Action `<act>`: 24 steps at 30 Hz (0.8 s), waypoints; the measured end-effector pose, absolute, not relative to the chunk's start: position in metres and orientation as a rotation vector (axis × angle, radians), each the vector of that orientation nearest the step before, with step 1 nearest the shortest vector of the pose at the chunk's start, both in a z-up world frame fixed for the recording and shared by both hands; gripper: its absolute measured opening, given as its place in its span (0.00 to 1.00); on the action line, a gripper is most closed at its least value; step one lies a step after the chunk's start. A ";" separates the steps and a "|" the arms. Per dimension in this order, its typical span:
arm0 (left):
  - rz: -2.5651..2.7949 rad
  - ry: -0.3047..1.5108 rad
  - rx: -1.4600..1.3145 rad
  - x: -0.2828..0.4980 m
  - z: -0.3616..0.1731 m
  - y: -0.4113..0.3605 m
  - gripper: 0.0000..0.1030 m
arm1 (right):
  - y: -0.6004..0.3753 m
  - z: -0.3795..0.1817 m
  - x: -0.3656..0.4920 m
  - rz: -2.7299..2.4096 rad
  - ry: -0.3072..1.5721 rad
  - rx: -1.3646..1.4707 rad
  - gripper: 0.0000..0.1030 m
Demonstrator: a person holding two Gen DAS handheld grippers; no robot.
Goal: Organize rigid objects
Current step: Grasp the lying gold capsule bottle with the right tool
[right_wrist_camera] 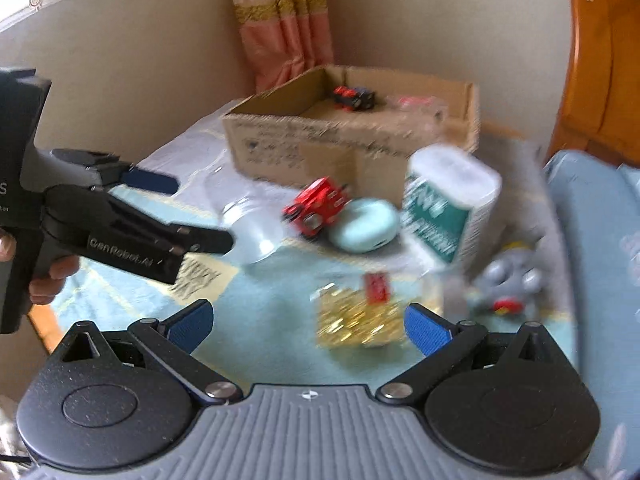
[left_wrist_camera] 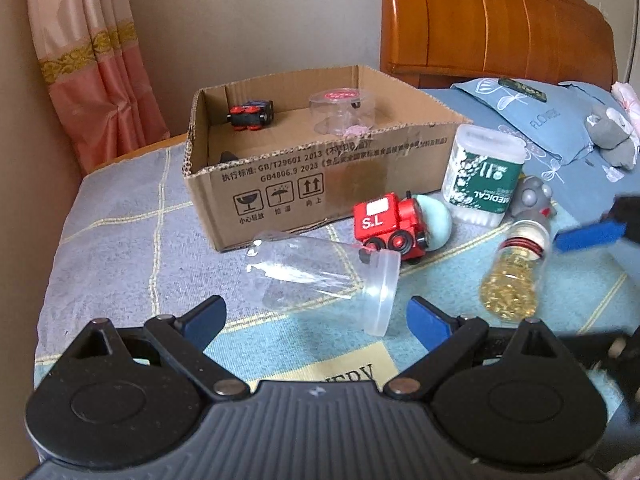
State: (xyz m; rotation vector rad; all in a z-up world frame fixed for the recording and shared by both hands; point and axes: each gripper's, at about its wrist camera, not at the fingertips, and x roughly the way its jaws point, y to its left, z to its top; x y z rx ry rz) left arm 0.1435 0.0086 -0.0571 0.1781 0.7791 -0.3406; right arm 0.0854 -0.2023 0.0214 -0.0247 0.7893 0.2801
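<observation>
This is a bedroom in a home. A bed (left_wrist_camera: 120,216) with a checked blue cover fills the room, backed by a carved wooden headboard (left_wrist_camera: 496,20), with a flowered pillow (left_wrist_camera: 532,120) lying at its head. Pink curtains (left_wrist_camera: 92,60) with gold trim hang in the corner by plain beige walls (left_wrist_camera: 248,20).

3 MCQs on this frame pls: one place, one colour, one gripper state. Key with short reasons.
1. Where is the dark toy car?
A. inside the cardboard box
B. on the pillow
C. in a gripper

2. What colour is the toy train marked S.L?
A. green
B. red
C. yellow

3. How is the left gripper?
A. shut on the clear jar
B. shut on nothing
C. open

Key: 1 A, it sits by the box's far wall. 2 B, its body is red. 3 C, the blue pads stand apart, and the jar lies on the bedspread just ahead.
</observation>
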 end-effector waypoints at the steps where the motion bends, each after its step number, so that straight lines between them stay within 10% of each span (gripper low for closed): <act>1: -0.342 0.784 0.177 0.145 -0.059 0.009 0.94 | -0.205 0.023 0.086 0.275 0.779 -0.036 1.00; 24: -0.417 0.832 0.190 0.170 -0.091 0.013 0.99 | -0.224 -0.002 0.117 0.261 0.874 0.032 1.00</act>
